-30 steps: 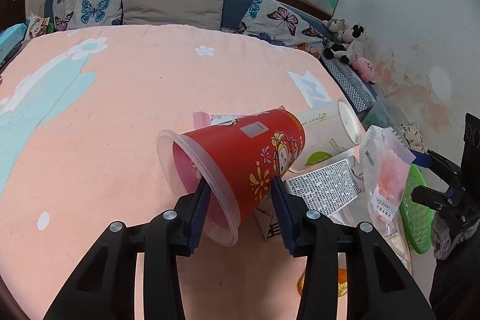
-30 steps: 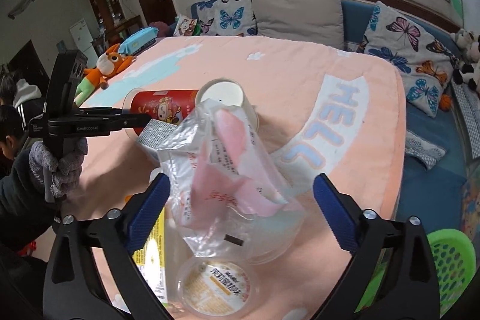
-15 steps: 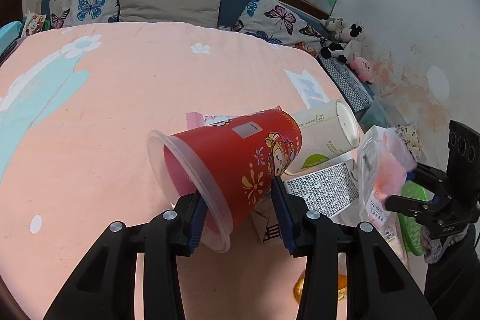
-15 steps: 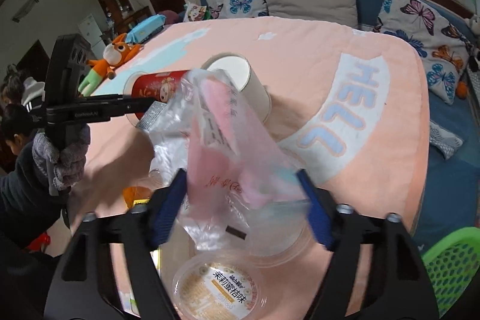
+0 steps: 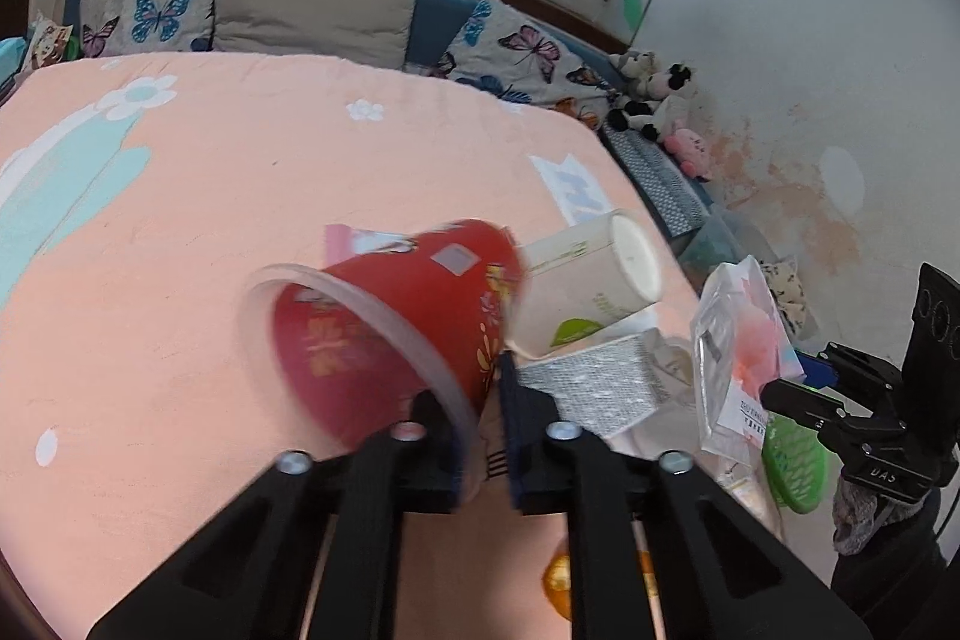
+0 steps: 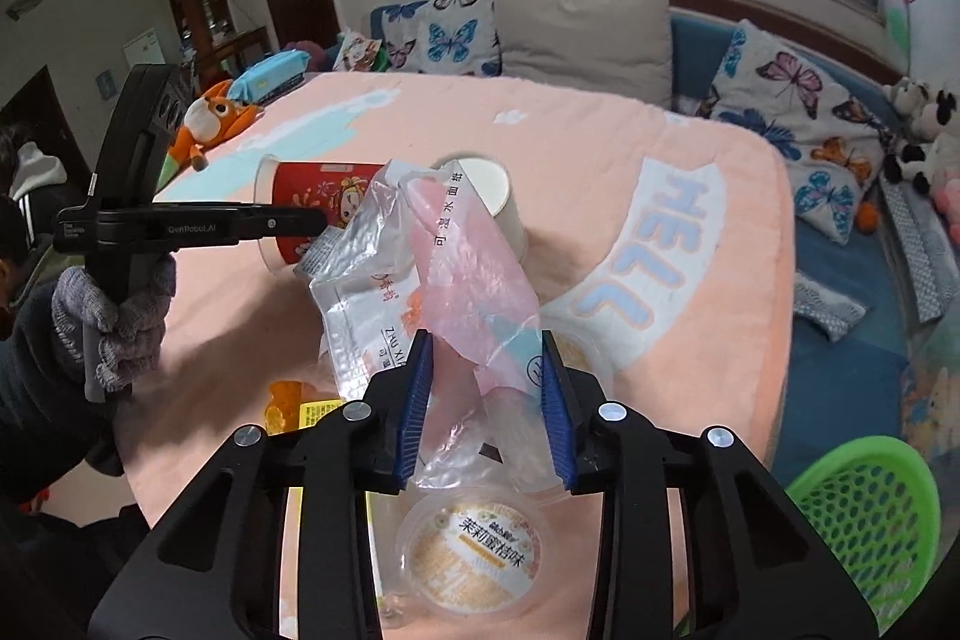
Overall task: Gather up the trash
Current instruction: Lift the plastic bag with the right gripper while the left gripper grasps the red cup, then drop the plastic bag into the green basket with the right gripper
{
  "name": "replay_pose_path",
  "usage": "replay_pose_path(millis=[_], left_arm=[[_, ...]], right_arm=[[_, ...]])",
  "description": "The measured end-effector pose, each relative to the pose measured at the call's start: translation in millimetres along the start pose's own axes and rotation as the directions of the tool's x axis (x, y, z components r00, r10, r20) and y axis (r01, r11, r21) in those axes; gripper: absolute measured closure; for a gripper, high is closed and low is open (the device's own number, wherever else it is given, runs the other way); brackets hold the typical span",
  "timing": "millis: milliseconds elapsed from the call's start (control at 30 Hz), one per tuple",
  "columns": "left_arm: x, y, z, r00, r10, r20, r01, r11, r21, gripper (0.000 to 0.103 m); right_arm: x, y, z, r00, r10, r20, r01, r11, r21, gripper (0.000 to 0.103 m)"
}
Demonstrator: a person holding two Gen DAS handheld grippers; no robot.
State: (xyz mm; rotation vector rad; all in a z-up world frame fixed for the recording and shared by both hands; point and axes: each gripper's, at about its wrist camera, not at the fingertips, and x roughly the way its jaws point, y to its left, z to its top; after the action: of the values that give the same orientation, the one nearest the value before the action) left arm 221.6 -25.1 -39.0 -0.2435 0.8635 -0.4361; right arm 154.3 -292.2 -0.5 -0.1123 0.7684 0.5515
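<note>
left jaws (image 5: 483, 400) just closed, pinching red cup (image 5: 396, 334) rim | right jaws (image 6: 483, 409) just closed, clamping plastic bag (image 6: 420, 292) | left tool reads "GenRobot.AI"

Cup (image 5: 396, 328) on bed (image 5: 180, 196), tub (image 5: 588, 280) right of it, basket (image 6: 870, 514) beside bed

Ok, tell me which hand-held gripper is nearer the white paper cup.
Left. The left hand-held gripper pinches the red cup's rim right beside the white paper cup; the right hand-held gripper clamps the plastic bag, farther back.
</note>
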Motion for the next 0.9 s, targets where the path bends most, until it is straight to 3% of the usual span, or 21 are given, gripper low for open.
replay_pose_path(millis=[400, 667, 900], left_arm=[[-48, -20, 1, 0.996, 0.004, 0.088, -0.007, 0.999, 0.031, 0.098], [-74, -64, 0, 0.991, -0.059, 0.121, 0.045, 0.992, 0.114, 0.098], [-67, -109, -2, 0.988, -0.126, 0.094, 0.107, 0.977, 0.185, 0.098]], right_arm=[[-43, 4, -6, 0.991, -0.107, 0.077, 0.101, 0.992, 0.081, 0.07], [-76, -14, -27, 0.967, -0.24, 0.079, 0.224, 0.959, 0.176, 0.07], [-98, -33, -52, 0.943, -0.33, 0.046, 0.311, 0.922, 0.231, 0.07]])
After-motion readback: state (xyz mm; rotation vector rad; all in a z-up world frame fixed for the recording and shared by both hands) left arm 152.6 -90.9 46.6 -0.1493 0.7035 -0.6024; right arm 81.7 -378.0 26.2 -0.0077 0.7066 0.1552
